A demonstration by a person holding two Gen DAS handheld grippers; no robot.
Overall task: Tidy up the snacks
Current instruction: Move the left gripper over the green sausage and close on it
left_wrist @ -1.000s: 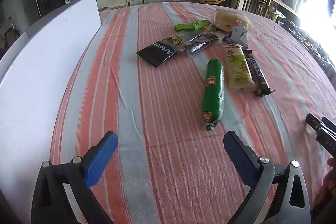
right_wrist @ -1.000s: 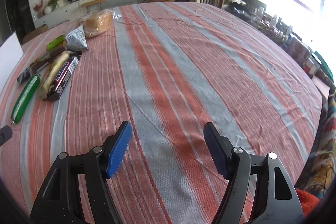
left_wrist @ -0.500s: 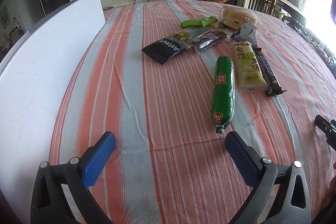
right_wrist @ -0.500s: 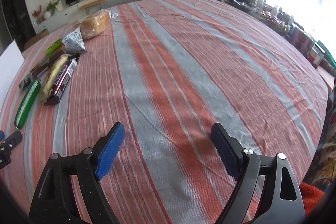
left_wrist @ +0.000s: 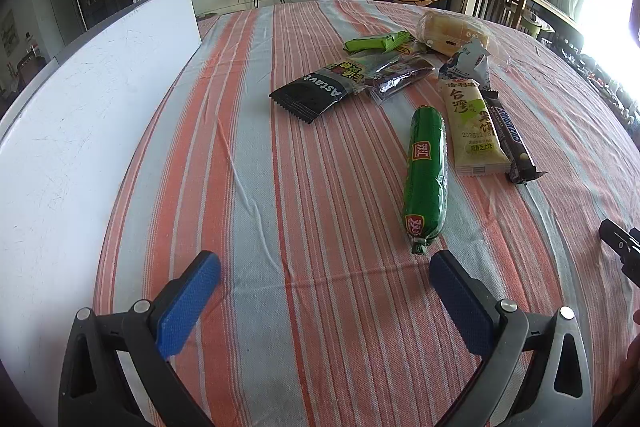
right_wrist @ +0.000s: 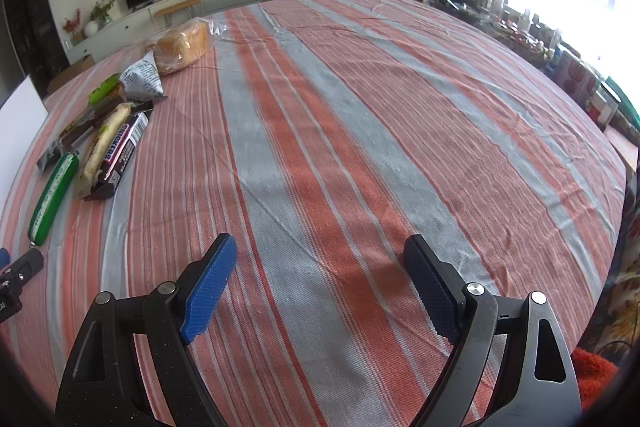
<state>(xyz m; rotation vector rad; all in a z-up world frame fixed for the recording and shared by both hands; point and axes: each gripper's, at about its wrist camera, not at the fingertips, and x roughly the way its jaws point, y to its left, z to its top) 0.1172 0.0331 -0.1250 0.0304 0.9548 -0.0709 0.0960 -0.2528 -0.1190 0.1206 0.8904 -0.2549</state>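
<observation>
Spreading wider than a second ago, the right gripper (right_wrist: 320, 283) now holds its jaws far apart over bare striped cloth (right_wrist: 340, 147), nothing between them. From the left: a white board (left_wrist: 80, 131) at nine o'clock, then the left gripper (left_wrist: 324, 287), jaws also apart and empty. The green sausage (left_wrist: 426, 175) lies just beyond at one o'clock, the other snacks (left_wrist: 476, 127) past it. Both hands look ready for a first pick; nothing is sorted yet.
</observation>
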